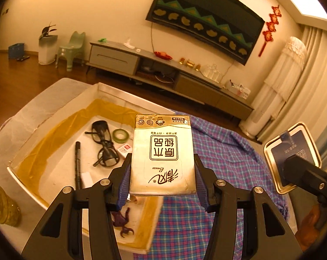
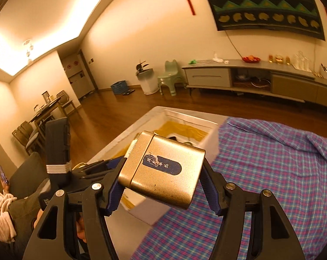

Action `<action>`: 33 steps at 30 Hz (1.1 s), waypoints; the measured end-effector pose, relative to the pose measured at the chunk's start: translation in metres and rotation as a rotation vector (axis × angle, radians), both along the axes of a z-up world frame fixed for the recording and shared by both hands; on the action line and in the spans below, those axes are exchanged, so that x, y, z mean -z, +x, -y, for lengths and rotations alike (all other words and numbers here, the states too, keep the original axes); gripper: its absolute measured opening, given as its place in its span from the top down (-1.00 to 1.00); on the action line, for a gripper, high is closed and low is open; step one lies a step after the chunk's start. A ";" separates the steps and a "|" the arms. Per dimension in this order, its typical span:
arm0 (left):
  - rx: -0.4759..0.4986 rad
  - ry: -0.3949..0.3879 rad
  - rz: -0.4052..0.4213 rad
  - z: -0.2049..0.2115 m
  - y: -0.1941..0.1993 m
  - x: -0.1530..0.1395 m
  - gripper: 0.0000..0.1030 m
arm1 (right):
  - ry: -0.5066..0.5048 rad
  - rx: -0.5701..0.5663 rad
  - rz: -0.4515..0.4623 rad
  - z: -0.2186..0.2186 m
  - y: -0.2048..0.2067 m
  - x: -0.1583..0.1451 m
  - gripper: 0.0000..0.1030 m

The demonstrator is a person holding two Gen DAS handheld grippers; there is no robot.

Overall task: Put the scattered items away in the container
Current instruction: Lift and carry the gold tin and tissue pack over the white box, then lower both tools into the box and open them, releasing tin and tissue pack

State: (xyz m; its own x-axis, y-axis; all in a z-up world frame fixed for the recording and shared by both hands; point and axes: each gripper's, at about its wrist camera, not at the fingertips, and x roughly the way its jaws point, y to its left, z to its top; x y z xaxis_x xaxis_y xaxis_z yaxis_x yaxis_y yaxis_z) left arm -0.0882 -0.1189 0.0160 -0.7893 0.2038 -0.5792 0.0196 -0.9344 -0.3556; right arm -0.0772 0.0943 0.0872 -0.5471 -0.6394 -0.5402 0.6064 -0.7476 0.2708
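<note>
My left gripper (image 1: 162,171) is shut on a white and gold tissue pack (image 1: 162,155), held above the right edge of the white container (image 1: 55,117). In the container lie black glasses (image 1: 103,145), a black pen (image 1: 77,164), a green tape roll (image 1: 120,135), a small red and white card (image 1: 124,148) and a dark purple toy (image 1: 123,221). My right gripper (image 2: 162,183) is shut on a gold metal tin (image 2: 163,171) with a blue label, held over the container's near corner (image 2: 209,143). The tin also shows at the right of the left wrist view (image 1: 291,155).
A blue and pink plaid cloth (image 1: 224,151) covers the table right of the container. A gold vase (image 1: 0,205) stands at the left. A TV cabinet (image 1: 163,69), a green stool (image 1: 71,49) and a white bin (image 1: 46,47) stand by the far wall.
</note>
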 end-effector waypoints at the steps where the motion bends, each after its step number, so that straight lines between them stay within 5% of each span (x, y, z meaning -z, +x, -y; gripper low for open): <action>1: -0.009 -0.003 0.002 0.005 0.000 0.001 -0.04 | 0.003 -0.004 -0.004 0.004 0.001 -0.001 -0.26; 17: -0.121 -0.039 0.049 0.062 -0.009 0.017 -0.04 | 0.079 -0.044 0.016 0.068 -0.014 0.015 -0.26; 33: -0.241 -0.016 0.174 0.113 -0.029 0.048 -0.05 | 0.204 -0.058 0.123 0.127 -0.082 0.071 -0.26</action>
State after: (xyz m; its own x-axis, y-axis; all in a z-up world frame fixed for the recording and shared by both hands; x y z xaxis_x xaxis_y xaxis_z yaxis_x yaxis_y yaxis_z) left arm -0.1168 -0.2323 -0.0320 -0.7024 0.0126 -0.7117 0.3007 -0.9009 -0.3128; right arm -0.1591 -0.0330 0.0157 -0.4349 -0.5383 -0.7219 0.6213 -0.7596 0.1922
